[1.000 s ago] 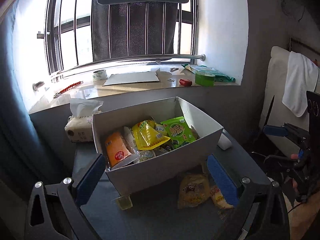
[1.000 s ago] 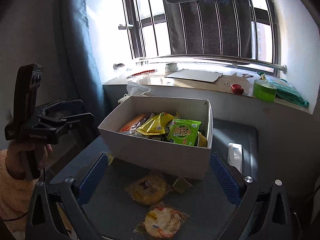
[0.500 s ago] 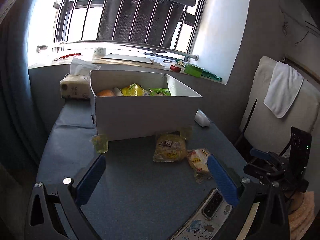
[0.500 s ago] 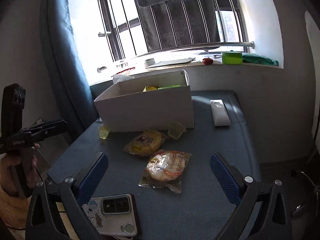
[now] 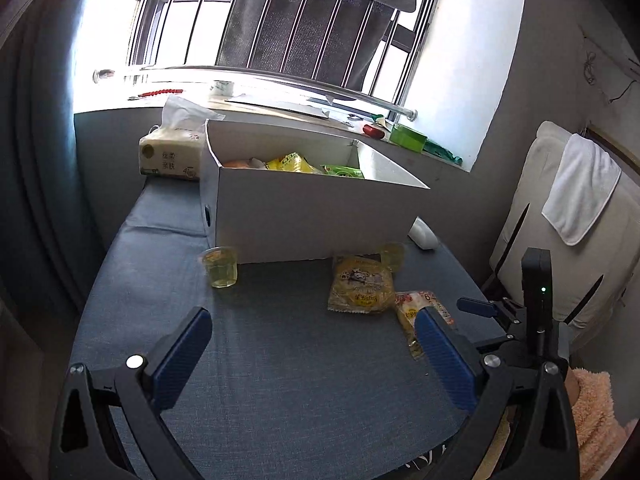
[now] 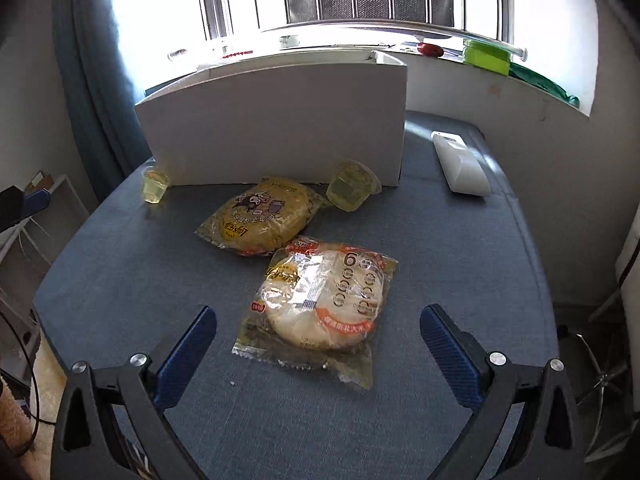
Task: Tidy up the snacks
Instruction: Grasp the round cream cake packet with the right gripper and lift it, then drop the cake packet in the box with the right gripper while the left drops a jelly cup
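Both grippers are hanging over the blue-grey table with their jaws spread wide and nothing between them. Right gripper is facing a clear-wrapped round cake packet, which is lying just ahead of its blue fingertips. Touching that packet's far edge, a yellow snack packet is lying flat in front of the white cardboard box. Two small jelly cups are sitting near the box's front wall: one near its left corner, the other tilted beside the yellow packet. A white remote is resting to the right of the box.

Left gripper is looking at the same box, where orange, yellow and green snack bags are showing above the rim. A tissue pack is standing behind the box's left corner.
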A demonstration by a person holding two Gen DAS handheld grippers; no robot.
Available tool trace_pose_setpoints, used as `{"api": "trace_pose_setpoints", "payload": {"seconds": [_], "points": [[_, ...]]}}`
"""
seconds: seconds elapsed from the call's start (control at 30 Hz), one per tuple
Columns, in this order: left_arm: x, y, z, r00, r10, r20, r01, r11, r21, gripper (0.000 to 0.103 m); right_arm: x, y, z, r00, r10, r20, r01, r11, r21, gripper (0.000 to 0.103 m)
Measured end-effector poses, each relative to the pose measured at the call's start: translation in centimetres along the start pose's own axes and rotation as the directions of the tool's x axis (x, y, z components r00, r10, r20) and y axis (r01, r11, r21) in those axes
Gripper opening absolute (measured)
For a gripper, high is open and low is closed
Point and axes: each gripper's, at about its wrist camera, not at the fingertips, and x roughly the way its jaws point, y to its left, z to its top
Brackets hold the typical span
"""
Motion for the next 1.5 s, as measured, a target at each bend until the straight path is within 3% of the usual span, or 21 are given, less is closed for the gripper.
{"api": "trace_pose_setpoints", "payload": {"seconds": [0.23, 0.3, 0.33, 0.37, 0.6, 0.8, 0.93, 1.03, 1.2, 1.23, 1.33, 1.43, 1.5], "points": [[0.3, 0.7, -0.3, 1.000, 0.015, -0.013, -0.015, 1.000, -0.023, 0.103, 3.1, 0.4, 0.5, 0.996, -0.052, -0.071, 0.051, 0.998, -0.023, 0.103], [0.2, 0.8, -0.6, 1.000, 0.018, -0.011, -0.018, 0.999, -0.050, 0.103, 2.9, 0.5, 0.5, 0.997, -0.047, -0.060, 0.045, 0.999, -0.023, 0.097], [0.2, 0.9, -0.7, 1.000, 0.008, -0.010, -0.009, 0.998, -0.058, 0.103, 2.6, 0.5, 0.5, 0.998, -0.044, -0.043, 0.043, 0.999, -0.029, 0.082], [0.1, 0.8, -0.7, 1.000, 0.006, -0.011, -0.007, 0.998, -0.062, 0.103, 2.6, 0.4, 0.4, 0.998, -0.041, -0.040, 0.040, 0.999, -0.027, 0.078], [0.3, -0.3, -0.9, 0.999, 0.046, -0.029, -0.046, 0.999, 0.007, 0.103, 2.3, 0.3, 0.5, 0.999, -0.025, -0.031, 0.025, 0.999, -0.024, 0.078], [2.9, 0.8, -0.2, 0.996, 0.062, -0.057, -0.061, 0.998, 0.019, 0.103, 1.2, -1.6, 0.3, 0.999, 0.033, -0.009, -0.033, 0.997, 0.065, 0.078], [7.6, 3.5, 1.0, 0.984, 0.119, -0.132, -0.121, 0.993, -0.005, 0.103, -1.2, -3.2, 0.2, 0.997, 0.072, 0.038, -0.076, 0.989, 0.129, 0.078], [11.2, 5.5, 1.9, 0.962, 0.210, -0.176, -0.214, 0.977, -0.005, 0.103, -4.1, -4.1, 0.1, 0.991, 0.086, 0.098, -0.101, 0.982, 0.162, 0.078], [15.4, 7.8, 2.9, 0.933, 0.270, -0.237, -0.278, 0.961, -0.001, 0.102, -7.7, -4.5, -0.4, 0.984, 0.061, 0.166, -0.088, 0.983, 0.159, 0.078], [15.6, 7.7, 3.1, 0.933, 0.275, -0.231, -0.280, 0.960, 0.010, 0.096, -8.1, -4.5, -0.5, 0.983, 0.057, 0.172, -0.084, 0.984, 0.155, 0.078], [15.8, 7.4, 3.6, 0.929, 0.294, -0.227, -0.287, 0.956, 0.062, 0.047, -8.5, -4.6, -0.6, 0.982, 0.055, 0.179, -0.083, 0.984, 0.155, 0.078], [14.8, 7.6, 3.7, 0.950, 0.224, -0.220, -0.224, 0.974, 0.025, 0.047, -8.3, -4.5, -0.7, 0.983, 0.059, 0.176, -0.086, 0.985, 0.153, 0.078], [13.5, 7.4, 3.8, 0.958, 0.221, -0.184, -0.219, 0.975, 0.029, 0.047, -8.2, -4.5, -0.7, 0.982, 0.065, 0.177, -0.093, 0.984, 0.152, 0.078]]}}
